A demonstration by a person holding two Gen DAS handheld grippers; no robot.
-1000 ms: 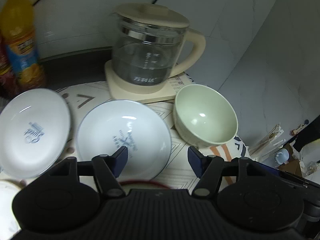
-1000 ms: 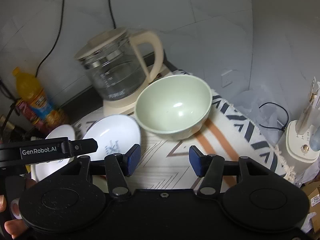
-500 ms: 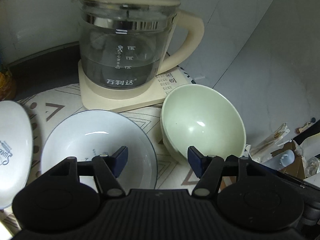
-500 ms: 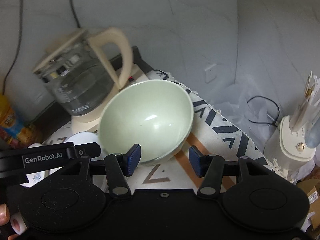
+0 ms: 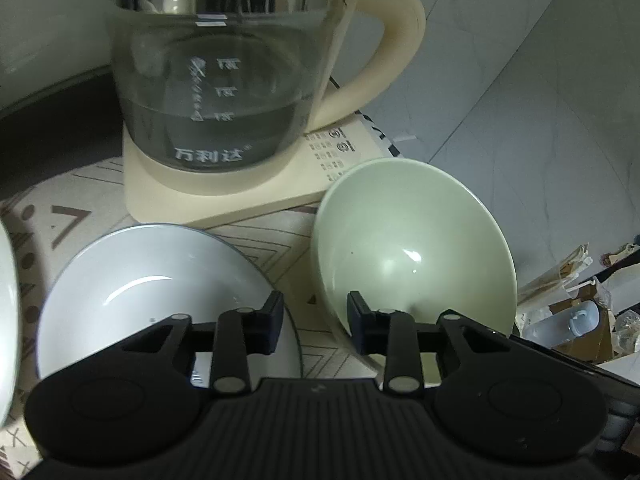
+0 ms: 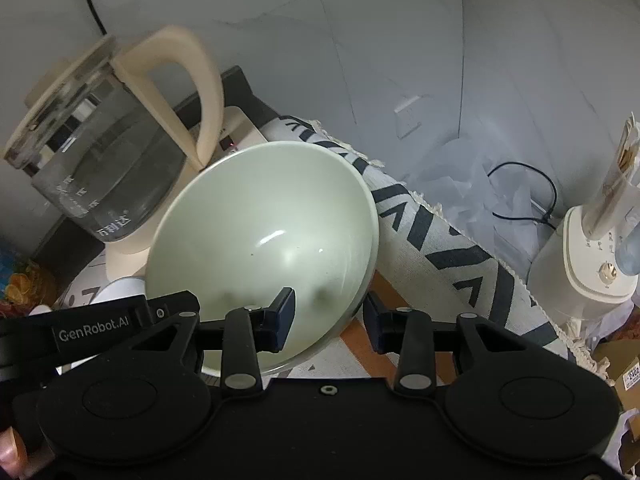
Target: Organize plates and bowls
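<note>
Left wrist view: left gripper spread wide, pinching nothing, hanging low over the gap between a white plate and a pale green bowl. Left fingertip over the plate's right rim, right fingertip over the bowl's near left wall; contact impossible to judge. Plate and bowl side by side on a patterned table mat, close but apart. Directly behind both, a glass electric kettle with a cream handle on its cream base, partly filled with water, blocking the way forward. Edge of a second white plate at far left. Cluttered boxes and packaging low at right, past the mat's edge. Right wrist view: right gripper also spread, straddling the green bowl's near right rim, left fingertip inside over the bowl wall, right fingertip outside; not closed on it. Bowl tilted in this view, just in front of the kettle. Left gripper's black body reaching in at lower left, covering most of the white plate. Cream appliance, black cable and crumpled plastic at right beyond the fringed mat.
</note>
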